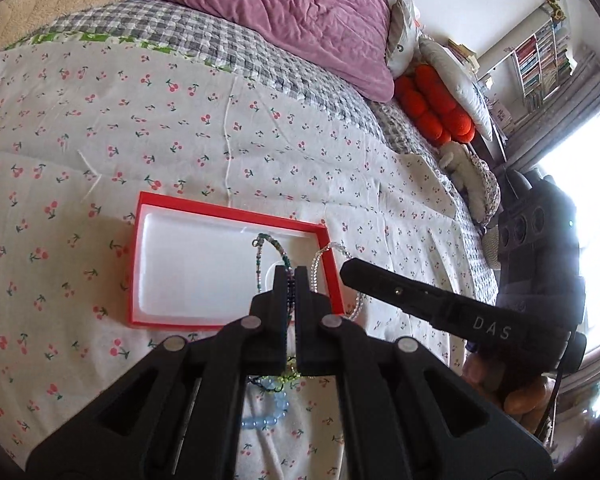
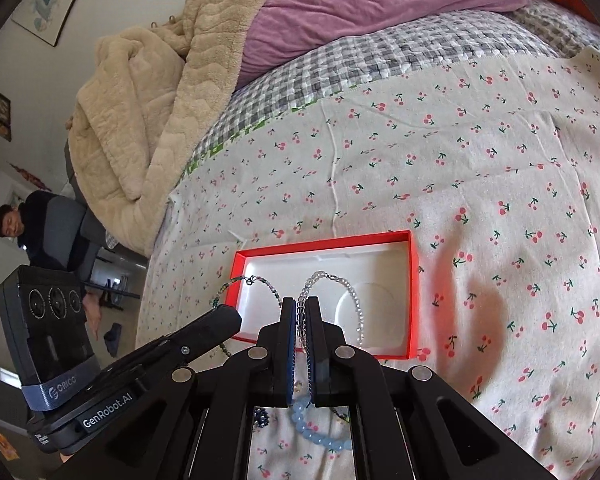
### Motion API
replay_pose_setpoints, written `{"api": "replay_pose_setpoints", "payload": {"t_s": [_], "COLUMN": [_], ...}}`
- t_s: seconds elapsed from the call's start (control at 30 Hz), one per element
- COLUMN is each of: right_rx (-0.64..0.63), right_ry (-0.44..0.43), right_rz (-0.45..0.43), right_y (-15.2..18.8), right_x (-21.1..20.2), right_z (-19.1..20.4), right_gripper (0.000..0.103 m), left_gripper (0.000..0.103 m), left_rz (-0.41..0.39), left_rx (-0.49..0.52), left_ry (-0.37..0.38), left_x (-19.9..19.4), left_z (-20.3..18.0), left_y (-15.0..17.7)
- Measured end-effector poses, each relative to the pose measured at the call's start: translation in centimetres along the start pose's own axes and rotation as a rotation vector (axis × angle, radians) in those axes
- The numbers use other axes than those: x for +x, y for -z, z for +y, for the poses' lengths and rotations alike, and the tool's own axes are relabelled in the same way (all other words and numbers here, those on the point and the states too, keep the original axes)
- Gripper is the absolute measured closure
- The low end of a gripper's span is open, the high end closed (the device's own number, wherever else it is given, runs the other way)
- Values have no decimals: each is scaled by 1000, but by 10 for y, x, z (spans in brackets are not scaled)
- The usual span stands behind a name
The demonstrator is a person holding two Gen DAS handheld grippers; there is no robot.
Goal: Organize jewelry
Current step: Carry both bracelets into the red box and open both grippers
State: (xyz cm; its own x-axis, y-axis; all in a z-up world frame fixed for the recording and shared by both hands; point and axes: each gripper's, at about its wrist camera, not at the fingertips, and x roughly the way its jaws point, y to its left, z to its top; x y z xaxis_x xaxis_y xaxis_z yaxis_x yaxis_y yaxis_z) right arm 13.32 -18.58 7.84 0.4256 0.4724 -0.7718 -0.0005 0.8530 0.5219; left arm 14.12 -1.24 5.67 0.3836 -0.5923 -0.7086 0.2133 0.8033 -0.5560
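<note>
Both grippers carrying strands over the box; nothing fully in yet.
L wrist: left gripper is clamping shut on a green beaded strand over the red box. R wrist: right gripper is pinching a clear bead strand above the box's bare white tray; blue bracelet is lying on the sheet, left to do.

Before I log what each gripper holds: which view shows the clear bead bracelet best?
The right wrist view: the clear bead bracelet arcs over the red box, pinched in the right gripper. The left wrist view shows only parts of it behind the left gripper.
</note>
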Motion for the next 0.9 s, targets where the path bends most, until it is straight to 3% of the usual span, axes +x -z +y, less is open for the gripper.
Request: {"api": "replay_pose_setpoints", "payload": {"t_s": [0.27,0.53,0.9], "right_rx": [-15,-56,1], "right_ry": [12,-103,92], "right_rz": [37,52,92], "right_y": [-7,-5,-6], "right_x": [23,32,50], "right_z": [-2,15,-31], "right_gripper": [98,98,98], "left_gripper": [100,100,100], "left_rz": [22,26,60], "left_rx": [-5,-5,19], "left_ry": [-170,-243,-306], "left_x": [12,18,27], "left_z": [35,50,46], "left_y": [-2,-2,1]}}
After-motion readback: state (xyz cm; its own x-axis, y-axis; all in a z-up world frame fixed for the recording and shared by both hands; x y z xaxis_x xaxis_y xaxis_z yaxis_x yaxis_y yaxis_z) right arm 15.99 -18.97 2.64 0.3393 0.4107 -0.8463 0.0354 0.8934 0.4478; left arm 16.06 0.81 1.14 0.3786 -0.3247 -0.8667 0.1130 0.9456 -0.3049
